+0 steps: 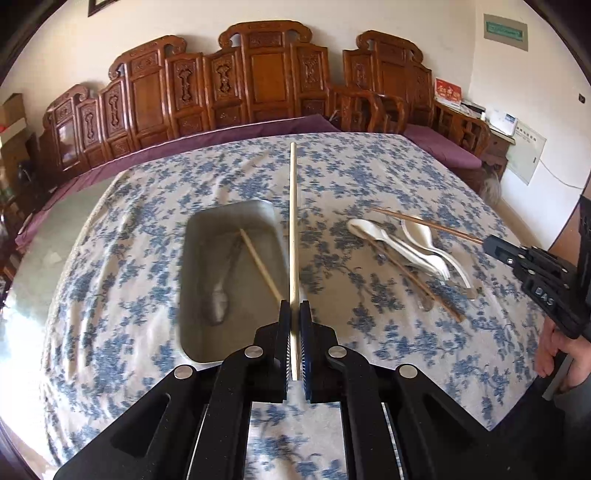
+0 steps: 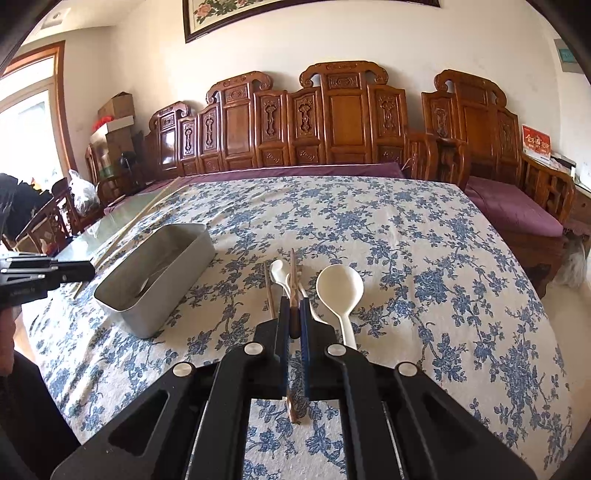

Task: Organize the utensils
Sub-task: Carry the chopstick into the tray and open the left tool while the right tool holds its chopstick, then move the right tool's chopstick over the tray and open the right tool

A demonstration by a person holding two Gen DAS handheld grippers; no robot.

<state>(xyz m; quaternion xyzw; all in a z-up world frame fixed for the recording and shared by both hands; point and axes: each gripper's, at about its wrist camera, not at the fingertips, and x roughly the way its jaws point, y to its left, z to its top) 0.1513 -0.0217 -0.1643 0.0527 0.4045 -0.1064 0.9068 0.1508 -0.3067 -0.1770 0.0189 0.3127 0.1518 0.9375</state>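
gripping pale chopstick [image 1: 293, 221] beside tray [image 1: 192, 236]

Pale chopsticks [image 1: 293, 221]: two
Dark chopsticks [image 1: 424, 223]: three
White spoons [image 2: 340, 291]: cannot tell exactly, at least three
Metal spoon [image 1: 221, 295]: one
Grey bin [image 2: 155, 288]: one

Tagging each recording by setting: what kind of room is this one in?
Most likely a home living or dining room: a carved wooden bench with purple cushions lines the wall, a framed flower painting hangs above, and the table wears a floral tablecloth.
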